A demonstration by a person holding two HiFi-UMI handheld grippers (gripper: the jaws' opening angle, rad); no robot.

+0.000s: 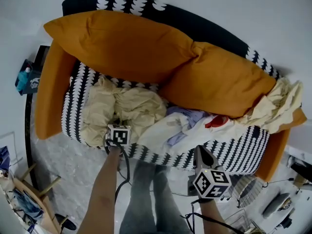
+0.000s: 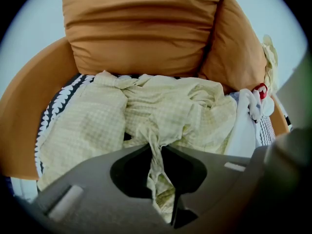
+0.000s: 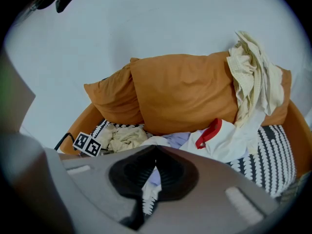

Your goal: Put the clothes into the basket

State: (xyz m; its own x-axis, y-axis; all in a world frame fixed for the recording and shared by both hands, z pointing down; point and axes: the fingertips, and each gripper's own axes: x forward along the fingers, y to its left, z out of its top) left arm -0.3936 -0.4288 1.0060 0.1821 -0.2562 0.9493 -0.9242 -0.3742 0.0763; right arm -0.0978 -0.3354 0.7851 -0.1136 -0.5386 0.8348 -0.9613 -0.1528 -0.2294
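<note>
A pale yellow checked garment (image 1: 131, 108) lies crumpled on the left of the sofa seat (image 1: 234, 150). My left gripper (image 1: 117, 123) points steeply down onto it. In the left gripper view its jaws (image 2: 156, 147) are shut on a bunched fold of that yellow garment (image 2: 161, 111). A white garment with a red collar (image 1: 219, 123) (image 3: 229, 140) and a lilac one (image 1: 187, 118) lie at mid-seat. My right gripper (image 1: 200, 150) hangs in front of the seat edge; its jaws (image 3: 156, 149) meet at the tips with nothing between them.
Two big orange cushions (image 1: 122, 43) (image 1: 219, 79) lean on the sofa back. A cream garment (image 1: 280, 101) (image 3: 251, 77) hangs over the right armrest. My legs (image 1: 146, 194) stand before the sofa. A wooden chair (image 1: 34, 199) is at lower left, clutter at lower right.
</note>
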